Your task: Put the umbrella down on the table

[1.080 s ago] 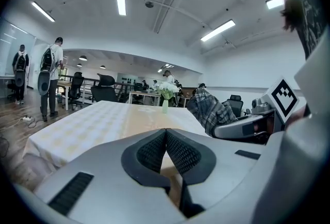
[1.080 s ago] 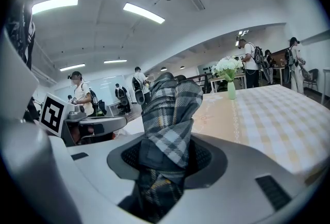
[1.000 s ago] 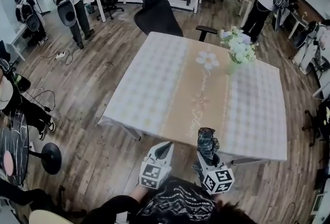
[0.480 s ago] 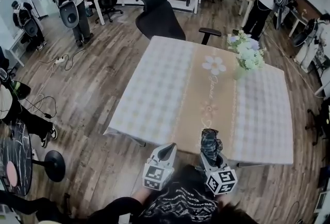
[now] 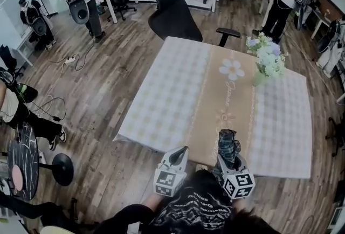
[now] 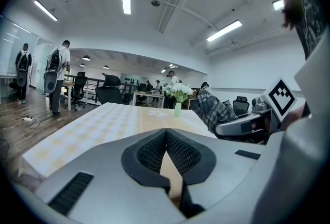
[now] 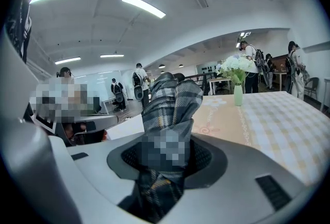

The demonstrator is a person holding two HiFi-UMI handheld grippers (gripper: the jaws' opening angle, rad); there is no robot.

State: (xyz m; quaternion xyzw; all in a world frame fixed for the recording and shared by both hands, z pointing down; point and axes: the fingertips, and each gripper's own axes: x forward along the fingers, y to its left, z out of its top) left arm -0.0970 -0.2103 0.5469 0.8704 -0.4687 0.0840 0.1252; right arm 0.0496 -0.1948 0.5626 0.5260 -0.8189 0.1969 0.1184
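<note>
Big checked bench ahead, mostly bare, just a flower vase near its far right corner, so loads of room past the near edge. Folded plaid umbrella poking up at that near edge, pinched in the right tool, not set down yet. Left tool at the same edge, pressed together, empty.

The umbrella is dark grey plaid. The surface wears a pale checked cloth, with a tan, flower-printed runner down its middle. On it, white blooms fill a pale green vase.
</note>
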